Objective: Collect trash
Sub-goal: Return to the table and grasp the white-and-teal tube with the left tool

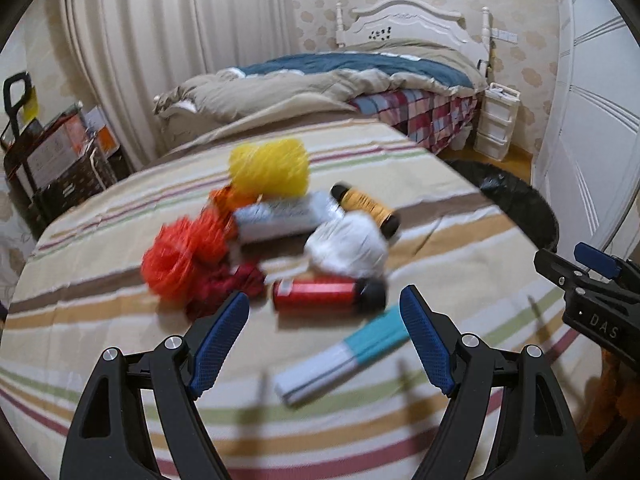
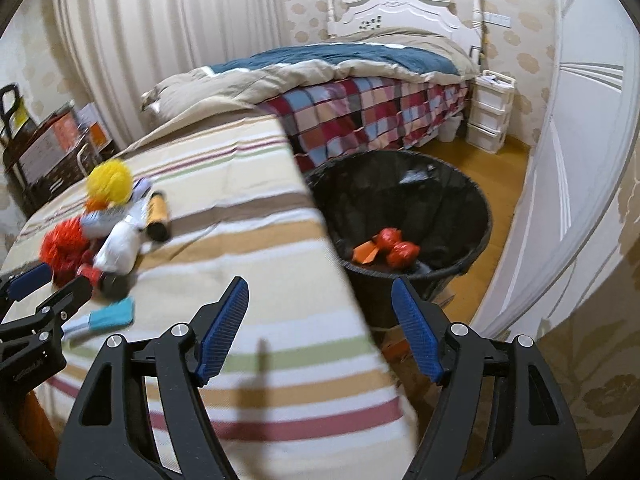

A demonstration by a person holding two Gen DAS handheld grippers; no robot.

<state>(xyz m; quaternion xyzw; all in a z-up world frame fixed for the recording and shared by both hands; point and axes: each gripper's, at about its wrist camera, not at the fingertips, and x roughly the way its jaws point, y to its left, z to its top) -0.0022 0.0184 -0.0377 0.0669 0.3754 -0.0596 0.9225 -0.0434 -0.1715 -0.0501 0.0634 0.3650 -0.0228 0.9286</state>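
A pile of trash lies on the striped tablecloth (image 1: 440,248): a red can with a black cap (image 1: 328,294), a white and teal box (image 1: 344,360), a white crumpled bag (image 1: 348,248), a yellow-orange bottle (image 1: 366,204), a grey-white box (image 1: 284,220), a yellow net ball (image 1: 270,166) and an orange-red net ball (image 1: 180,256). My left gripper (image 1: 324,312) is open and empty, just in front of the red can. My right gripper (image 2: 320,300) is open and empty over the table's right edge. A black bin (image 2: 404,208) beside the table holds red and orange scraps (image 2: 390,250).
A bed with a plaid cover (image 2: 360,116) stands behind the table and bin. White drawers (image 2: 490,112) stand by the headboard. Boxes on a cart (image 1: 60,152) are at the far left. A white wardrobe (image 2: 560,160) is on the right.
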